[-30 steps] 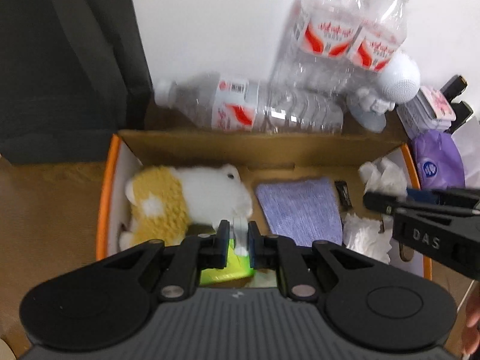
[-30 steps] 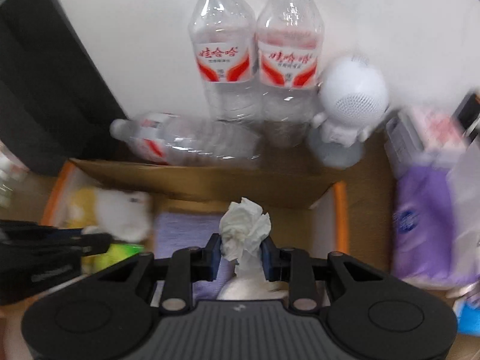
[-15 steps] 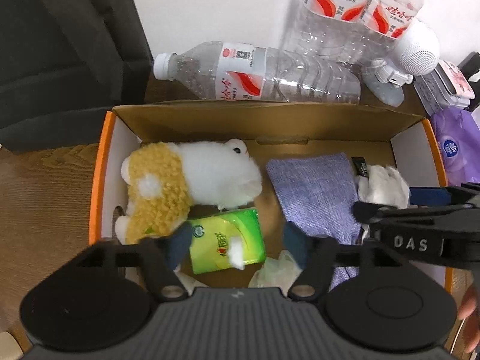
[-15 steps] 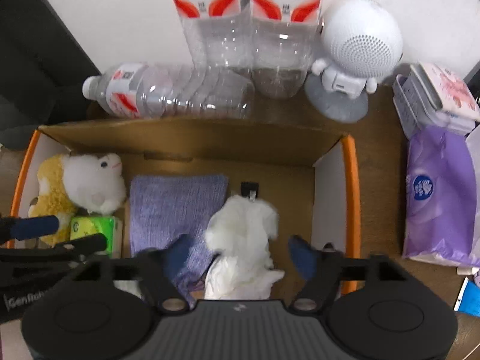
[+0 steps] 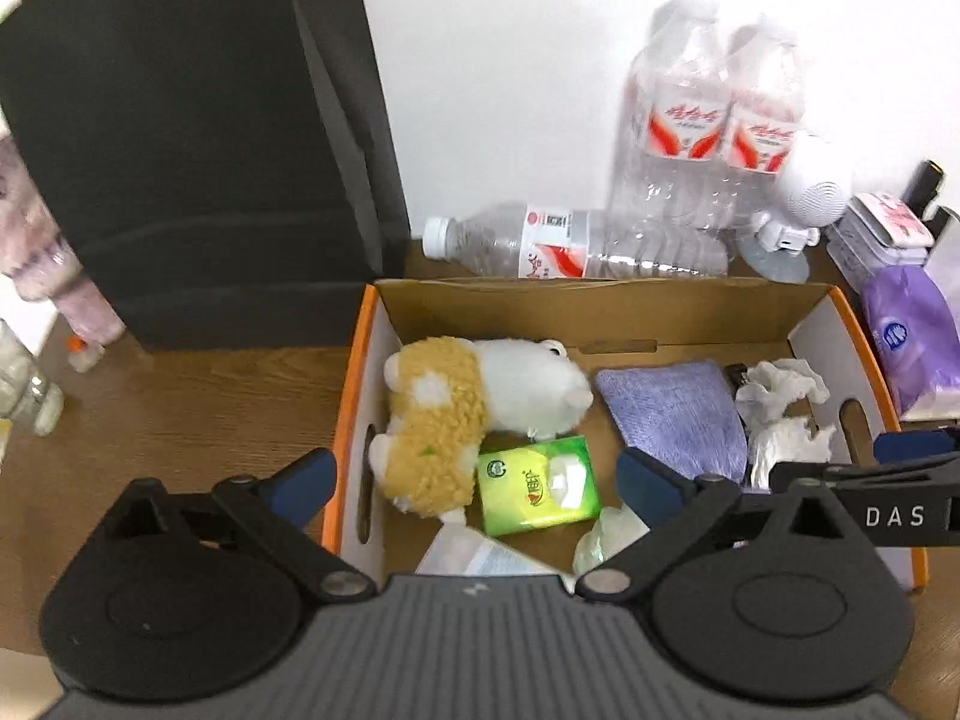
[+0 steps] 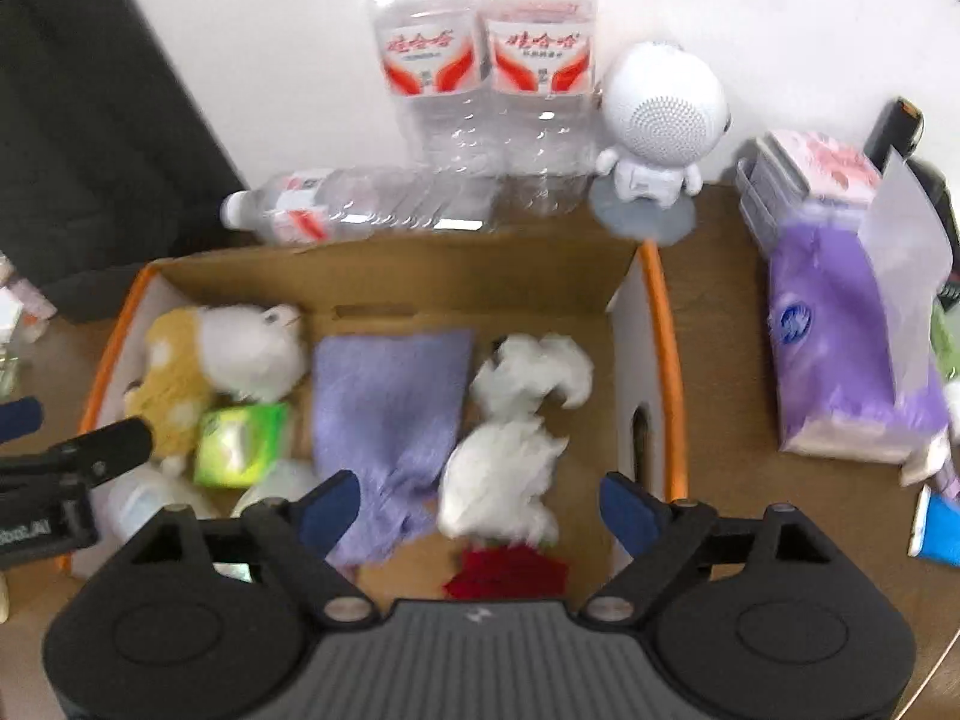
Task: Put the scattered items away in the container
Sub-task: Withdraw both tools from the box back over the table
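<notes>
An orange-rimmed cardboard box [image 5: 600,312] [image 6: 654,300] holds a yellow-and-white plush toy [image 5: 468,408] [image 6: 228,360], a green tissue pack [image 5: 537,486] [image 6: 240,438], a purple cloth [image 5: 678,414] [image 6: 390,414], crumpled white tissues [image 5: 780,408] [image 6: 516,420], a white bottle [image 5: 474,552] and something red [image 6: 507,570]. My left gripper [image 5: 474,486] is open and empty above the box's near-left part. My right gripper [image 6: 480,501] is open and empty above the tissues.
Behind the box lie one water bottle on its side [image 5: 576,240] and two upright ones [image 6: 486,54], beside a white robot-shaped speaker [image 6: 660,120]. A purple tissue pack [image 6: 840,360] sits right of the box. A black case [image 5: 198,144] stands at the left.
Both grippers opened wide and pulled back and up. The left let go of the green tissue pack, the right let go of the crumpled tissue; both now lie in the box.
</notes>
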Action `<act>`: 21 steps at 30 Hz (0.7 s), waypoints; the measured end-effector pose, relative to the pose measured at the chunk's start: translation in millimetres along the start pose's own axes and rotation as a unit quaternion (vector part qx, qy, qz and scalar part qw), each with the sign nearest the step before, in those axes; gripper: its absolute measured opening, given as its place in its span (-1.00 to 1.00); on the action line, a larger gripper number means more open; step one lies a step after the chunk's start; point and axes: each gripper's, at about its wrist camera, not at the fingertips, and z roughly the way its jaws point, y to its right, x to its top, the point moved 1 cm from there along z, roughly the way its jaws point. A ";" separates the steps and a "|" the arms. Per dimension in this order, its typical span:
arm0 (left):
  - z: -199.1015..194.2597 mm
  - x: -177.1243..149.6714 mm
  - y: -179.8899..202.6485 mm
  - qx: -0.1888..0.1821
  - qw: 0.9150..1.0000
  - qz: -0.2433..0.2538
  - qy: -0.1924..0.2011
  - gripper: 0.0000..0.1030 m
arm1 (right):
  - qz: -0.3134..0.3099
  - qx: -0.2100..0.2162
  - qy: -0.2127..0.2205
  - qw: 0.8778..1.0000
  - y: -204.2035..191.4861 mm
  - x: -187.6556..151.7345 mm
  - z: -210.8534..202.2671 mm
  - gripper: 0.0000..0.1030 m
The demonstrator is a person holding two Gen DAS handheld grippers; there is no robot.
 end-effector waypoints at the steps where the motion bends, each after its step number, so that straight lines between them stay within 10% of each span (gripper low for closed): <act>1: -5.1 -9.1 1.0 -0.005 1.000 -0.007 0.014 1.00 | -0.006 -0.015 0.010 1.000 -1.7 -7.1 -4.3 0.67; 16: -62.3 -132.9 1.4 0.013 0.986 -0.023 0.165 1.00 | 0.018 0.062 0.097 0.993 9.7 -130.4 -44.3 0.59; 21: -83.8 -168.7 9.5 -0.003 0.976 -0.020 0.217 1.00 | -0.003 0.030 0.156 0.987 8.4 -168.3 -75.2 0.66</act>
